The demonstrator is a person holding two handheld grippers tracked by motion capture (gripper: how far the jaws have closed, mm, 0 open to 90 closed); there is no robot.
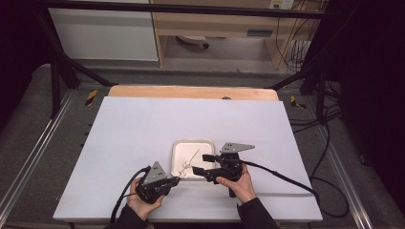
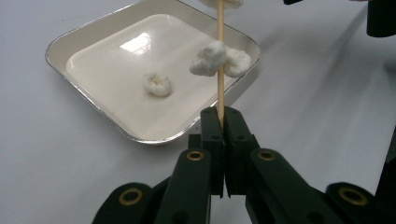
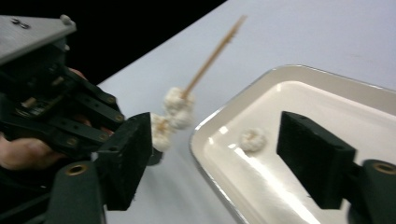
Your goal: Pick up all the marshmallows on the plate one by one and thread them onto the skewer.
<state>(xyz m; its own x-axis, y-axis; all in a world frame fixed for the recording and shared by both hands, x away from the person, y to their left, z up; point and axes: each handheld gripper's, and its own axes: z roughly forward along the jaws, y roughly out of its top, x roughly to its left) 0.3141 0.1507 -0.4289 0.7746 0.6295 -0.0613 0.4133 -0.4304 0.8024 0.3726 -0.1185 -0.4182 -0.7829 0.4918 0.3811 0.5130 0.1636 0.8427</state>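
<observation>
White sheeting covers a wide table [image 1: 143, 138], with a strip of pale wood showing along its far edge; behind it stand a light wooden cabinet [image 1: 215, 24] and a white panel, while black frame bars and trailing cables border the dark room. Near the front middle of the table sits a shallow cream tray [image 1: 179, 150] with a shiny metal rim, and one small white ring-shaped piece [image 2: 157, 84] lies loose on its floor. A person's two forearms come in from the near edge. The left hand [image 1: 138, 202] holds the left gripper [image 1: 177, 180] just in front of the tray's near left corner, pointing toward the tray. Its jaws are pressed tight on the lower end of a thin wooden skewer [image 2: 220, 60], which rises from them at a slant over the tray. Fluffy white pieces [image 2: 219, 58] are threaded on the skewer, close above the jaws, with another at the top edge of the left gripper view. The right hand [image 1: 239, 183] holds the right gripper [image 1: 201, 163] level at the tray's near right corner, pointing left toward the skewer. Its jaws stand wide apart and grip nothing; in the right gripper view, one pad sits just beside the threaded pieces and the other hangs over the tray.
</observation>
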